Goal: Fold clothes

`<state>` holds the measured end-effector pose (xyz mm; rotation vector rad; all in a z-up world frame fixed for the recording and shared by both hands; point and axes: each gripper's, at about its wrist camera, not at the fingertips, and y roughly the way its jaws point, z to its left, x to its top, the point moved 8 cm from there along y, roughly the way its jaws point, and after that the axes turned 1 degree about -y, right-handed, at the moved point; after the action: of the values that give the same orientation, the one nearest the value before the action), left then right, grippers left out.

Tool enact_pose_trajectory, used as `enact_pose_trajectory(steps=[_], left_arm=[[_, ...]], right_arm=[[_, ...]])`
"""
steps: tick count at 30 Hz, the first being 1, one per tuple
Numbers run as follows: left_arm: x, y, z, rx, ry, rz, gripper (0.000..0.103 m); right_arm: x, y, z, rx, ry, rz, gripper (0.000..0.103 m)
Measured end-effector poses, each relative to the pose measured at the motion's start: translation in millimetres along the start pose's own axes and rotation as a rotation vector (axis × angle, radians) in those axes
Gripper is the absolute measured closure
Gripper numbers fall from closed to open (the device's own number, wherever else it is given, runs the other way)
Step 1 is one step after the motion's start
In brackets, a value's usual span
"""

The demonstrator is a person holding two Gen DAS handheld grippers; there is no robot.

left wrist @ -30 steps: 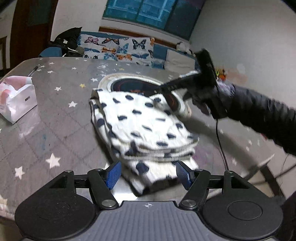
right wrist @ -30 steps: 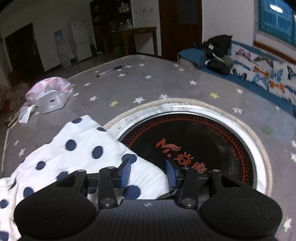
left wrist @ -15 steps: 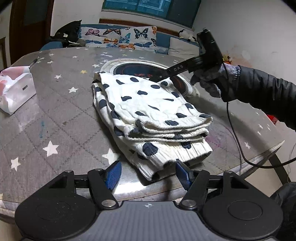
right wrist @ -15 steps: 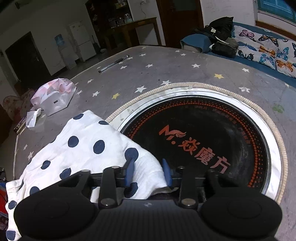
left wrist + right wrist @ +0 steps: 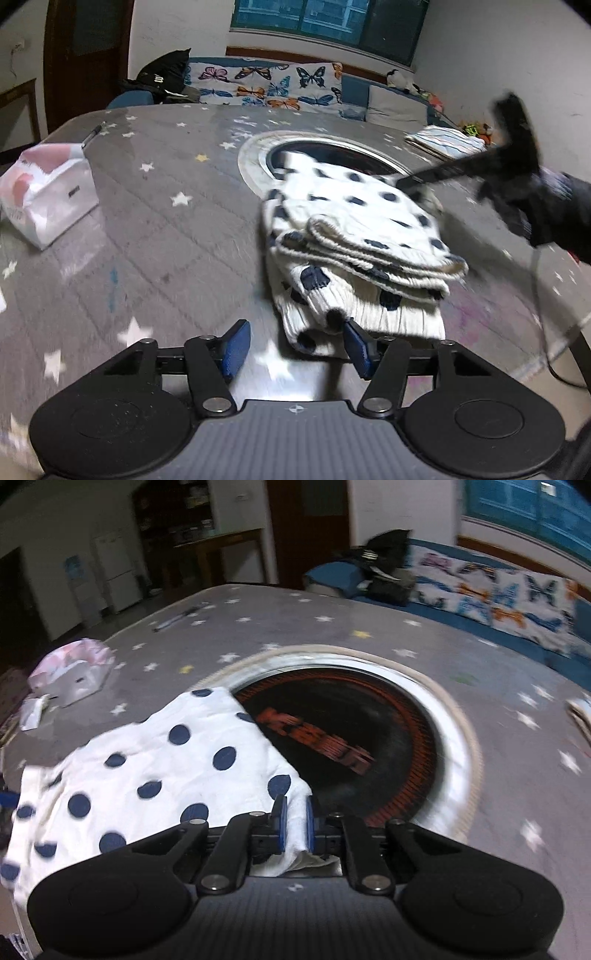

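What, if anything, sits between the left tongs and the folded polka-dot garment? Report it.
Nothing visible does. The left tongs are closing, with only bare table between the pads; their right pad is at the near edge of the polka-dot garment. The right tongs are shut on its far corner.

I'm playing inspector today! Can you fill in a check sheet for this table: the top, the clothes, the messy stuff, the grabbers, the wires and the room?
Surface: grey star-print table with a round black hob set in it.
Job's things: folded spotted garment lying partly over the hob's rim; striped folded cloth at the far edge.
Clutter: tissue pack; pen.
Grippers: left gripper closing, its right pad at the garment's near edge, nothing pinched; right gripper shut on a garment corner.
Cables: black cable hanging from the right gripper.
Surroundings: butterfly-print sofa, black bag, window, dark door.
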<state>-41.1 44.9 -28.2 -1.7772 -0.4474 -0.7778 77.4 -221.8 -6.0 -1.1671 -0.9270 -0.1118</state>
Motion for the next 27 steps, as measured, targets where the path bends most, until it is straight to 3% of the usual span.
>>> enact_pose_trajectory(steps=[4,16,18,20,23,27], left_arm=[[21,21,0,-0.002,-0.004,-0.009,0.052],[63,74,-12,-0.030,0.058,-0.010,0.052],[65,77,-12,-0.029,0.056,-0.012,0.052],[65,76,-12,-0.028,0.048,-0.009,0.051],[64,70,-10,-0.026,0.028,-0.010,0.049],[64,63,-9,-0.026,0.004,-0.014,0.044]], right_arm=[[-21,-27,-19,-0.088,0.046,-0.006,0.094],[-83,-93,-39,-0.252,0.153,-0.009,0.094],[-89,-97,-39,-0.252,0.160,-0.005,0.092],[-90,-102,-37,-0.247,0.158,-0.013,0.083],[-83,-110,-31,-0.253,0.128,-0.042,0.082],[-64,-110,-9,-0.191,0.069,-0.092,0.074]])
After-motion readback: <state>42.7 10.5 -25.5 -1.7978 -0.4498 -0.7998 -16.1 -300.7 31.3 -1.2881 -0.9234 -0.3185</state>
